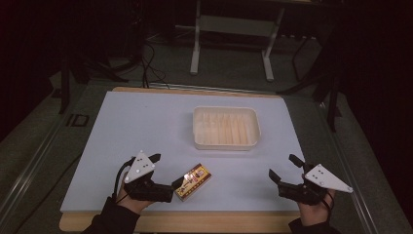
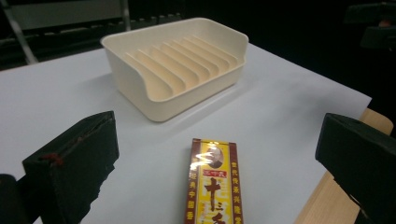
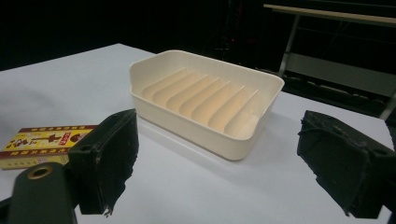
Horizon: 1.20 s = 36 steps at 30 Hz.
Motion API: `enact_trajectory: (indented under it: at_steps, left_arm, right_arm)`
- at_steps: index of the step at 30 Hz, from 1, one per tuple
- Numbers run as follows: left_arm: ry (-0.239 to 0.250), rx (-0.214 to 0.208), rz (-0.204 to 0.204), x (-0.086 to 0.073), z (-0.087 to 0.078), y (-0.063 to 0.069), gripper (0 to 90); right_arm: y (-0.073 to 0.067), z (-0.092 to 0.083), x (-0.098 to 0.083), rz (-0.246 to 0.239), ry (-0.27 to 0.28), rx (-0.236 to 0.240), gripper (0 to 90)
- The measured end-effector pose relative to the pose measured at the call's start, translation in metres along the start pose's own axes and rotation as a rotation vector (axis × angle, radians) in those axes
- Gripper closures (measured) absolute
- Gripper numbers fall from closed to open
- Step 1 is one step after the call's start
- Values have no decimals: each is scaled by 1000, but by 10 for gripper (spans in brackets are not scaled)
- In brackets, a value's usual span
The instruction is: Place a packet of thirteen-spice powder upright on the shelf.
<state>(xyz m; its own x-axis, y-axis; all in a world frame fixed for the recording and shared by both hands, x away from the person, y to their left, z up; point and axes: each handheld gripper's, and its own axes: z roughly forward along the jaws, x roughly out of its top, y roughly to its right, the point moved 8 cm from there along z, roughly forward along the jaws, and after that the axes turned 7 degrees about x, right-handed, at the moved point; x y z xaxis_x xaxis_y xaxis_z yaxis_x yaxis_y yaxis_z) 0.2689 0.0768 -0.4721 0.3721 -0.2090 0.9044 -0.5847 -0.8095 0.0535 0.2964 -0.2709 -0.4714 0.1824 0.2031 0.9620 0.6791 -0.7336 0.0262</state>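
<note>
The left hand-held gripper (image 1: 165,173), jaws apart, sits just beside the spice box (image 1: 193,181), which lies near the desk's (image 1: 146,126) front edge, short of the ribbed tray (image 1: 225,127). Centre both jaws across the box's narrow sides before closing. The right hand-held gripper (image 1: 284,167) waits, jaws apart.

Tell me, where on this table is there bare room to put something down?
The widest free patch is the white table top left of the cream tray. Another lies between the small box and the right tool. It's crowded at the near edge, where the left tool sits by the box.
</note>
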Motion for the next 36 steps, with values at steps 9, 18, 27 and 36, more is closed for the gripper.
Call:
enact_trajectory:
  at_steps: [9, 18, 27, 36]
  left_arm:
    - [-48, 15, 7, -3, 20, 11, 4]
    - [-98, 32, 12, -13, 38, 20, 18]
    - [-116, 61, 27, -22, 54, 26, 18]
    - [-171, 90, 32, -37, 67, 25, 19]
  right_arm:
    - [-3, 2, -1, 7, 1, 18, 125]
    - [-4, 3, -2, 11, -3, 31, 125]
    - [-6, 4, -2, 8, 1, 40, 125]
    - [-8, 5, -3, 3, -4, 47, 125]
